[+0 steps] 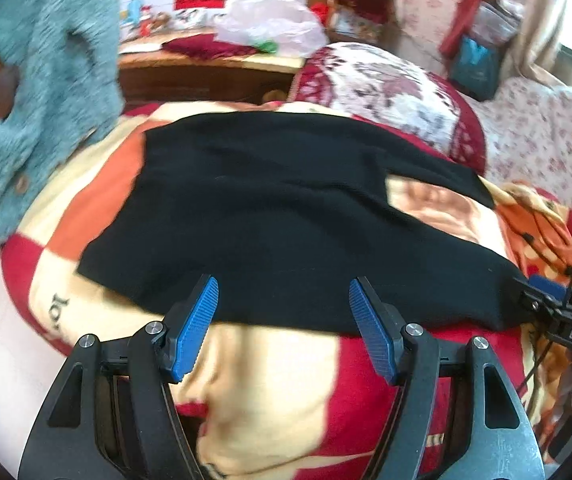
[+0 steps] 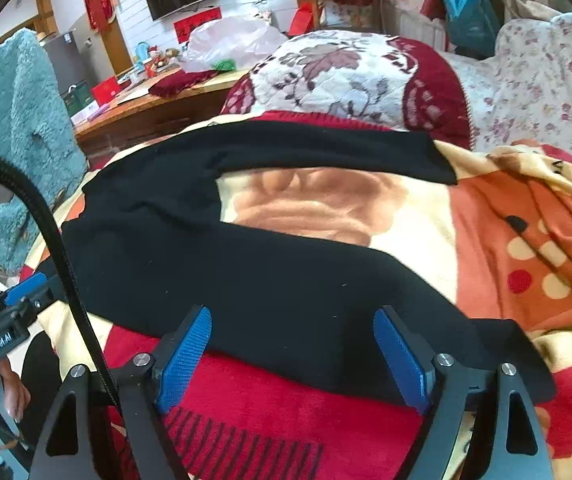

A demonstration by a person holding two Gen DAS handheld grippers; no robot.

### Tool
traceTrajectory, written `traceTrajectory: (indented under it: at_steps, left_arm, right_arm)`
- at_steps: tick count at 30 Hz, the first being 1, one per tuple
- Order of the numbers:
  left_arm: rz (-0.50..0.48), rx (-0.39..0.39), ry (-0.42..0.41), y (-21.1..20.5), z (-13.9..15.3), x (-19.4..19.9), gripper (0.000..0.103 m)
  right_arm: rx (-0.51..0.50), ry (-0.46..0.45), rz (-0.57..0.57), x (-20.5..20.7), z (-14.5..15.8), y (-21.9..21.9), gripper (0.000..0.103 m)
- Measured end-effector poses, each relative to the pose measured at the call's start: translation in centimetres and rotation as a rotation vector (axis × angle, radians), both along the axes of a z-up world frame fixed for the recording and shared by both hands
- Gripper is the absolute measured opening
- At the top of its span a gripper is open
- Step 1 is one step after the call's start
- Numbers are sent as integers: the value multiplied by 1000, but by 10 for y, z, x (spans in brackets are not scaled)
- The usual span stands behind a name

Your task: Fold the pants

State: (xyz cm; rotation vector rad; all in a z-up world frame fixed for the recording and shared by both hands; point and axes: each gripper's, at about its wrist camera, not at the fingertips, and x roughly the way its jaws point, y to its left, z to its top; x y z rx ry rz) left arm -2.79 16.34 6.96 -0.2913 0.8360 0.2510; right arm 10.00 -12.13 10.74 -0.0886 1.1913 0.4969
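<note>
Black pants [image 1: 270,208] lie spread flat on a red, cream and orange patterned blanket [image 1: 270,376], legs apart in a V, with blanket showing between them. My left gripper [image 1: 284,300] is open, its blue pads over the near edge of the pants, holding nothing. My right gripper [image 2: 291,332] is open over the near edge of the near leg [image 2: 286,280]; the far leg [image 2: 325,152] runs behind. The right gripper also shows at the right edge of the left wrist view [image 1: 557,304], and the left gripper at the left edge of the right wrist view [image 2: 10,312].
A teal fluffy garment [image 1: 38,80] hangs at the left. A floral cushion [image 2: 349,76] sits behind the pants. A wooden table [image 1: 206,64] with a plastic bag [image 1: 270,24] stands beyond. A black cable [image 2: 58,240] crosses the right wrist view.
</note>
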Motion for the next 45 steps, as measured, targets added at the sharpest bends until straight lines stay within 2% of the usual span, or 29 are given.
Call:
traceTrajectory:
  at_steps: [11, 16, 19, 26, 30, 34, 38, 39, 41, 43, 45]
  left_arm:
    - [189, -95, 56, 70, -20, -30, 69]
    - [273, -210, 59, 93, -34, -34, 69]
    - [283, -255, 69, 96, -41, -34, 69]
    - [301, -287, 49, 98, -44, -19, 69]
    - [299, -298, 40, 98, -43, -8, 69]
    - [310, -303, 37, 97, -44, -1, 69]
    - [315, -309, 35, 97, -43, 4, 68]
    - [314, -310, 34, 97, -43, 5, 67]
    - [309, -304, 35, 97, -42, 6, 56]
    - [299, -267, 46, 96, -42, 8, 38]
    - [286, -248, 54, 96, -41, 11, 27]
  right_arm:
    - [95, 108, 16, -1, -20, 8, 82]
    - [88, 135, 39, -6, -26, 14, 82]
    - [87, 145, 47, -8, -28, 15, 82]
    - [77, 147, 41, -11, -30, 7, 82]
    - [108, 156, -21, -17, -31, -18, 82]
    - [134, 203, -119, -20, -39, -56, 82]
    - [201, 264, -253, -16, -49, -89, 82]
    - [218, 286, -276, -14, -51, -93, 82]
    - [287, 327, -335, -12, -54, -104, 82]
    - [299, 325, -357, -11, -50, -110, 82]
    - [291, 300, -360, -9, -41, -114, 82]
